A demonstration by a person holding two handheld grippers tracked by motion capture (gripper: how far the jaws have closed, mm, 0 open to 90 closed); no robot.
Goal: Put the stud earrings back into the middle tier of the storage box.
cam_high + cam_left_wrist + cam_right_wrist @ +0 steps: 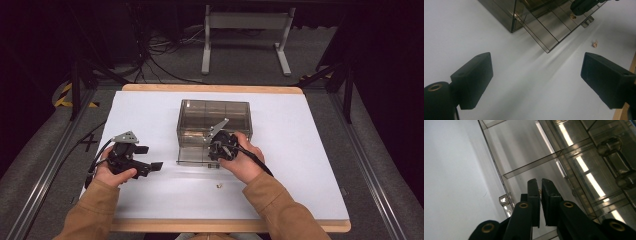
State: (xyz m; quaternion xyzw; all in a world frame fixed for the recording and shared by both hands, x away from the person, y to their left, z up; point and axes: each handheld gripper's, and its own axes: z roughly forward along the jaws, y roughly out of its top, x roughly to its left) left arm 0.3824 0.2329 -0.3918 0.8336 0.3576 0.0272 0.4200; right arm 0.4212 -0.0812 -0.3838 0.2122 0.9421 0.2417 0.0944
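Smoky clear plastic makes up the one organiser box standing near the middle of the white tabletop, with one shallow drawer pulled out toward the near edge. In the high view, two grippers are held by two hands. The left gripper rests toward the left edge, jaws spread with nothing between them. The right gripper points down into the drawer's right part; its tips are hidden by its own body. One small brass piece lies loose on the tabletop, between the drawer and the near edge.

From the left gripper view, the two wide-apart jaws frame bare tabletop, the drawer's corner and the loose brass piece. A second brass piece shows in the drawer just under the right gripper's dark tip, which the top edge cuts off.

The right gripper view shows the right gripper with jaws nearly pressed together over the drawer floor, one divider ahead. A small brass glint sits in the narrow gap; whether the pads pinch it is hard to make out.
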